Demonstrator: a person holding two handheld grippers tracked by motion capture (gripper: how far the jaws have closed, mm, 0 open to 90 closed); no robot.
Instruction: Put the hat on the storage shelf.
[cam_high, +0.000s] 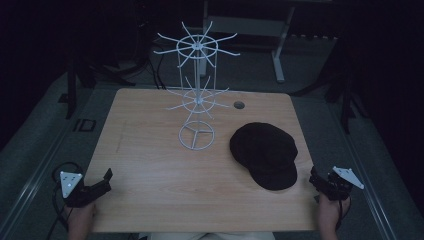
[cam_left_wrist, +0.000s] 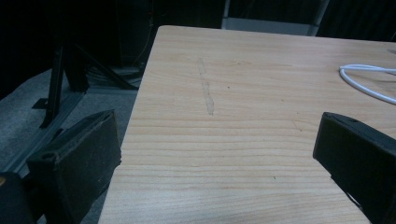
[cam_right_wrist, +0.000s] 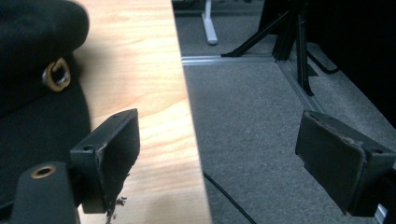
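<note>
A black cap (cam_high: 265, 154) lies on the right half of the wooden table (cam_high: 150, 165); its dark fabric and a brass eyelet (cam_right_wrist: 56, 74) fill the left of the right gripper view. A white wire rack (cam_high: 197, 90) with two tiers of hooks stands upright at the table's middle back; part of its round base (cam_left_wrist: 369, 81) shows in the left gripper view. My left gripper (cam_high: 102, 182) rests at the table's front left corner, open and empty. My right gripper (cam_high: 316, 179) sits at the front right edge, just right of the cap, open, straddling the table edge.
A round cable hole (cam_high: 239, 105) sits near the table's back right. Grey carpet (cam_right_wrist: 252, 116) and metal floor rails surround the table. Black stand legs (cam_right_wrist: 285, 42) rise beyond the right edge, and a white desk frame (cam_high: 280, 55) stands behind.
</note>
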